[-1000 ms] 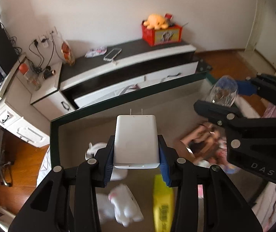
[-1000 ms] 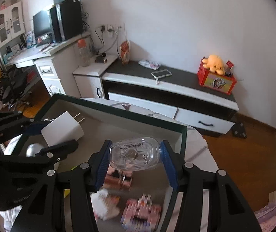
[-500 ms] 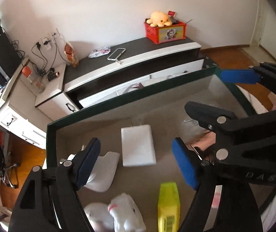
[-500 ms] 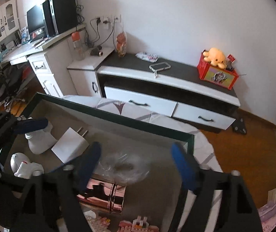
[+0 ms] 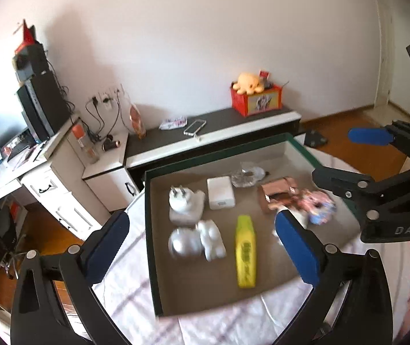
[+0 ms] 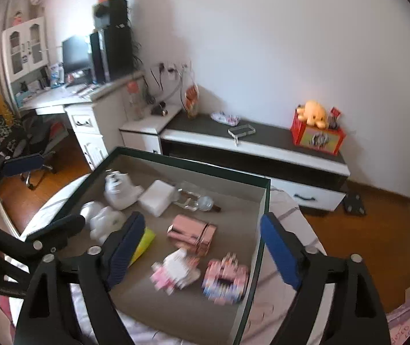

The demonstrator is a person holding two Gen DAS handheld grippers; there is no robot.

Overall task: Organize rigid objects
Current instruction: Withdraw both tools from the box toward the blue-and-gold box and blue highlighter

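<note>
A green-rimmed box (image 5: 147, 230) lies on the bed. Inside, the white charger (image 5: 220, 192) rests flat beside the clear plastic bottle (image 5: 246, 176), which lies on its side. My left gripper (image 5: 200, 215) hovers above and back from the box, its jaws opening wide with nothing held. My right gripper (image 6: 202, 218) also hangs above the box (image 6: 265, 201), jaws opening and empty. From the right wrist view the charger (image 6: 157, 197) and the bottle (image 6: 195, 198) sit near the far wall. Each gripper shows in the other's view: the right gripper (image 5: 346, 155) and the left gripper (image 6: 49, 191).
The box also holds a white plug adapter (image 5: 186, 204), white figures (image 5: 196, 240), a yellow highlighter (image 5: 245, 254), a pink metallic case (image 6: 192, 234) and block toys (image 6: 225, 279). Behind stand a low cabinet (image 6: 262, 143) with a red box (image 6: 317, 136), a desk (image 6: 70, 97) and a chair (image 6: 9, 135).
Both grippers opened and let go: the charger and the bottle now lie in the box. Both grippers pulled back and up, so the whole box is in view.
</note>
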